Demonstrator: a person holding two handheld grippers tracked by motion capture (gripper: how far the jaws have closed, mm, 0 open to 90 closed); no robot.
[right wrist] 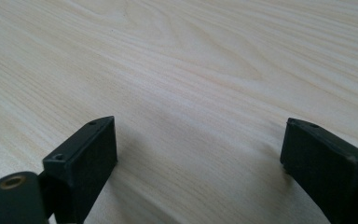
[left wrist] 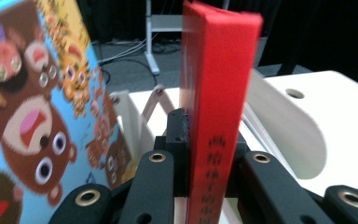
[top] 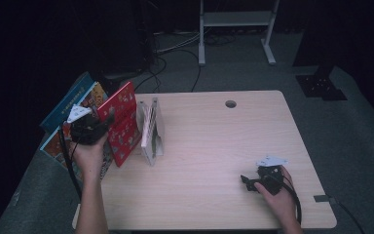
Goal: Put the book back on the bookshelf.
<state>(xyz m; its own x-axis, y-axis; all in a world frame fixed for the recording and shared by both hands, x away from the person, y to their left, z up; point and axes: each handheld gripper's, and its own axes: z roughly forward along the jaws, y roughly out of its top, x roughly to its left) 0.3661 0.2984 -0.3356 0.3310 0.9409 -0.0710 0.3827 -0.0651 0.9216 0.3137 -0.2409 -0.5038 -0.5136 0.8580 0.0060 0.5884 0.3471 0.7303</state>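
- At the near right of the surface: right gripper resting low with jaws spread wide and empty, likely parked out of the way.
- At the left edge: left gripper clamped on the red book, spine upright between the jaws, probably for slotting.
- Farther off: white rack just beside; blue book behind.

Open tabletop right of the white rack; leaning picture books crowding its left.
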